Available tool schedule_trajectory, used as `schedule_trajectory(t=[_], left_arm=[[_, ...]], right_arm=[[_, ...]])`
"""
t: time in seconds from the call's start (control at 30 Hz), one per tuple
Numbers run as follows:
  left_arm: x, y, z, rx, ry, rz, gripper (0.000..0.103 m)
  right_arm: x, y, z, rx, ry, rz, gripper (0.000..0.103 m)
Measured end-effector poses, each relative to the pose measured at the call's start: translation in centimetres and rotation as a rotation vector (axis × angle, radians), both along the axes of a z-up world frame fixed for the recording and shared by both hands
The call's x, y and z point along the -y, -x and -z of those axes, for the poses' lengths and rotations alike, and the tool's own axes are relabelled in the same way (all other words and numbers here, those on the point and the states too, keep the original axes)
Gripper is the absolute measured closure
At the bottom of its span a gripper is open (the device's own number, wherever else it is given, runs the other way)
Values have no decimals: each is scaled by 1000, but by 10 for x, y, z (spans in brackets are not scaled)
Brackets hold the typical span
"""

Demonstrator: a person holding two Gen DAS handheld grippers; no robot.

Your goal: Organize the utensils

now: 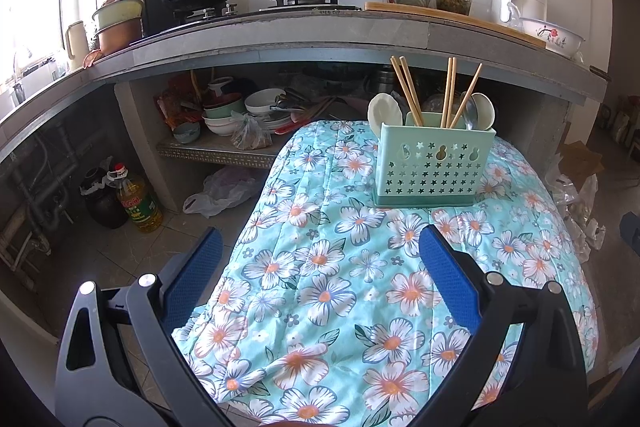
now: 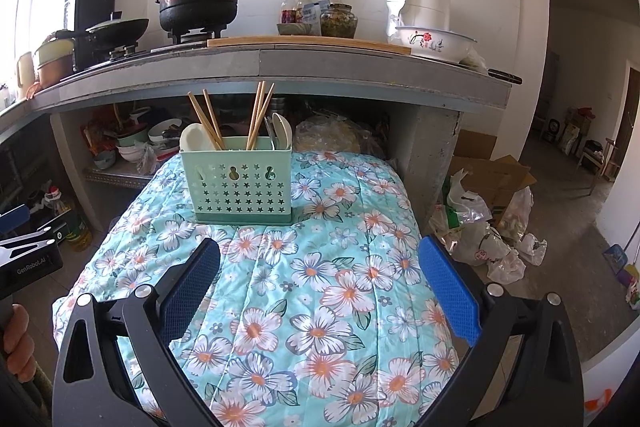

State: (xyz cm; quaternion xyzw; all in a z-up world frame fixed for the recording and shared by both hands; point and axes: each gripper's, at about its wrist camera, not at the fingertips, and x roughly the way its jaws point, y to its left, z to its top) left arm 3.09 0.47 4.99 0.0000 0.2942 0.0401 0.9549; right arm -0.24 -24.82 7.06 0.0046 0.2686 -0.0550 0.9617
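Both tongs are held wide apart and empty. The left tongs (image 1: 320, 259) hang above the floral quilt (image 1: 320, 287) that covers the tabletop, with nothing between the blue pads (image 1: 448, 283); the right tongs (image 2: 320, 267) are spread the same way over the same cloth, and the body of the left tool, with part of a hand (image 2: 16, 339) on it, is seen at the left edge of the right wrist view.

Beyond the tongs, well apart from both, the pale green utensil holder (image 1: 430, 167) stands upright on the quilt. Wooden chopsticks (image 1: 408, 91) lean out of it at differing angles in two clusters, a white spoon (image 1: 384, 111) sits at its left end, and a metal spoon (image 1: 470, 113) and another white one are crowded at its right end. No loose utensil is seen on the quilt, so the sorting is judged to be largely done or to concern what already stands in the holder.

The risks are judged as follows. The holder rests on soft, rumpled padding, so it could be tipped if a chopstick is pulled sideways instead of straight up. Leaning chopsticks could be knocked by a wide pad on the approach. A thin stick could be pinched near its tip and could pivot or slip. The smooth spoons could slide from the pads. The holder stands toward the far end of the tabletop, so a shove could send it off.
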Motion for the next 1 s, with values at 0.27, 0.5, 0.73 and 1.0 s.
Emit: schedule_trajectory(t=[0.27, 0.5, 0.73, 1.0], left_arm=[[-1, -1, 0, -1, 0, 2, 8], [-1, -1, 0, -1, 1, 2, 8], [-1, -1, 0, -1, 0, 3, 8], [-2, -1, 0, -1, 0, 3, 8]], right_arm=[[0, -1, -1, 1, 0, -3, 6], [0, -1, -2, 2, -1, -3, 6], [0, -1, -1, 2, -1, -3, 6], [-1, -1, -2, 3, 1, -5, 6]])
